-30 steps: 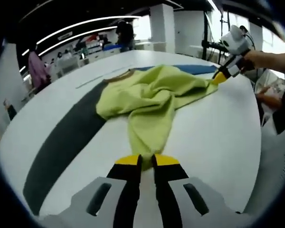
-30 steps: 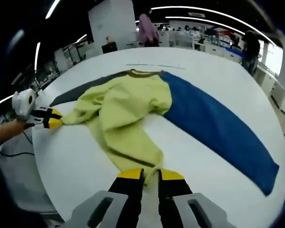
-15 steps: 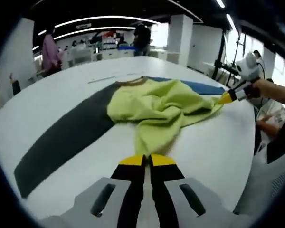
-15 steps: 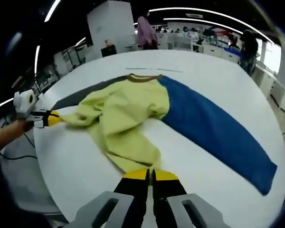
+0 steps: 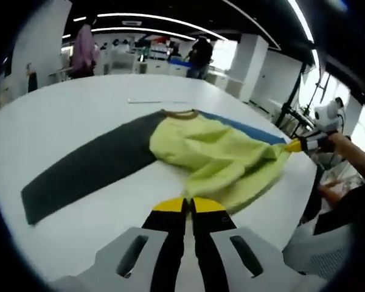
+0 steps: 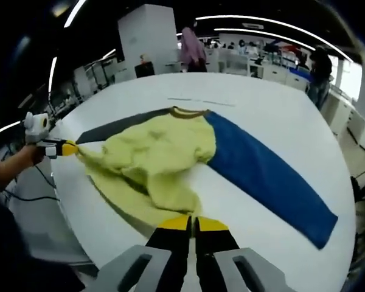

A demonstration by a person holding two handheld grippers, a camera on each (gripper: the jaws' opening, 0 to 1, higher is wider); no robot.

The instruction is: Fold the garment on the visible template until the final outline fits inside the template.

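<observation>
A sweatshirt lies on the white table [image 5: 61, 115]. It has a yellow-green body [image 5: 222, 155], a brown collar [image 5: 181, 113], a dark grey sleeve [image 5: 88, 167] and a blue sleeve [image 6: 261, 170]. My left gripper [image 5: 187, 204] is shut on the body's hem at the near table edge, and it enters the right gripper view from the left [image 6: 72, 148]. My right gripper [image 6: 191, 221] is shut on the other hem corner, and it enters the left gripper view from the right [image 5: 294, 145]. The yellow-green body [image 6: 158, 152] is stretched between them, still rumpled. The grey sleeve [image 6: 112, 128] lies flat.
A thin pale strip [image 6: 201, 101] lies on the table beyond the collar. A hand and arm [image 5: 353, 158] hold the right gripper off the table's edge. People [image 6: 193, 48] and workbenches stand in the background. The table edge [image 6: 73, 225] is close below both grippers.
Both jaw pairs went from slightly parted around the hem to fully shut on it. The hem has been drawn out toward the table edge, spreading the yellow-green body wider. Both cameras shifted.
</observation>
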